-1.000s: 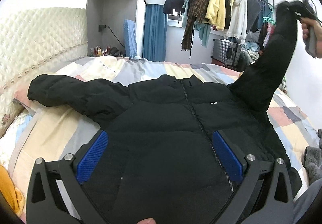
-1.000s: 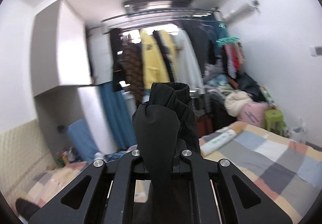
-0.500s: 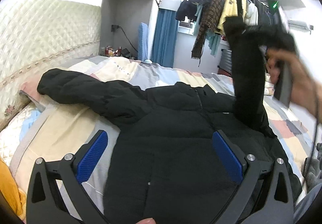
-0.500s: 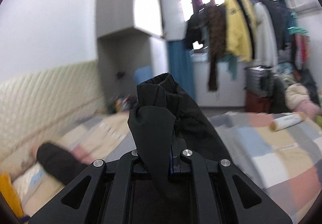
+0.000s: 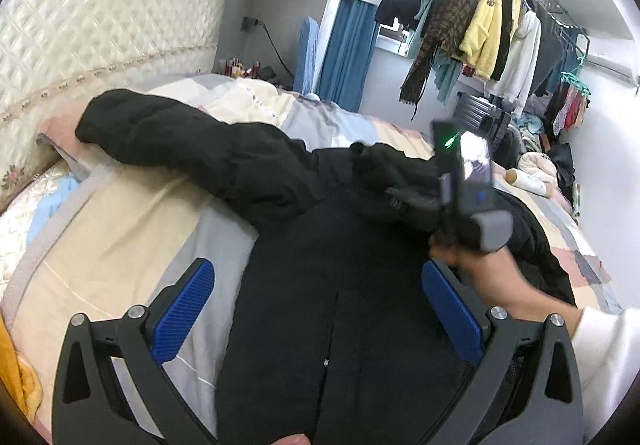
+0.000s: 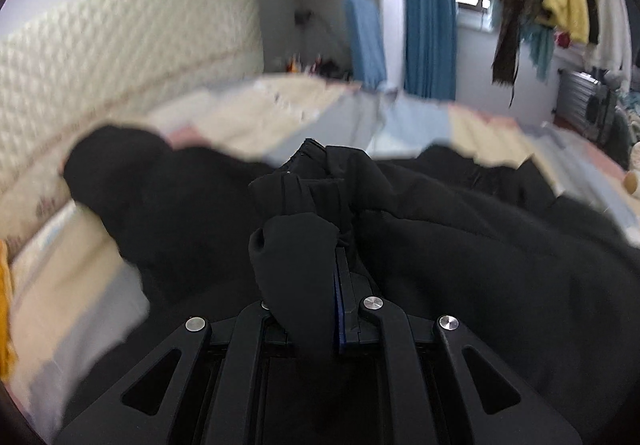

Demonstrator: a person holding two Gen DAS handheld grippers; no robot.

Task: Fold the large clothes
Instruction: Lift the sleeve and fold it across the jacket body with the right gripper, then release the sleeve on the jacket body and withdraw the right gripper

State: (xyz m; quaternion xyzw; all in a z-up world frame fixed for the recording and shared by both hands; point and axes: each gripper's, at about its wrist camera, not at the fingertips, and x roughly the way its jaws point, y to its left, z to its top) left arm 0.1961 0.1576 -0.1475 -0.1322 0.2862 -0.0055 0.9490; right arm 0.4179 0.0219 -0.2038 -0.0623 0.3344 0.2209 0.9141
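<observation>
A black puffer jacket [image 5: 320,305] lies front up on the bed, zipper toward me. Its left sleeve [image 5: 172,137] stretches out toward the headboard. My right gripper [image 6: 334,265] is shut on the cuff of the right sleeve [image 6: 296,265] and holds it low over the jacket's chest; it also shows in the left wrist view [image 5: 384,181]. My left gripper [image 5: 316,309] is open and empty, its blue pads [image 5: 182,309] hovering over the jacket's lower body.
The patchwork bedspread [image 5: 132,245] covers the bed. A quilted headboard [image 5: 100,45] stands at the left. A rack of hanging clothes [image 5: 480,29] is at the back right. An orange cloth [image 5: 16,377] lies at the left edge.
My right gripper has swung the right sleeve from high at the right down and leftward across the jacket's chest. My left gripper has stayed open over the lower body.
</observation>
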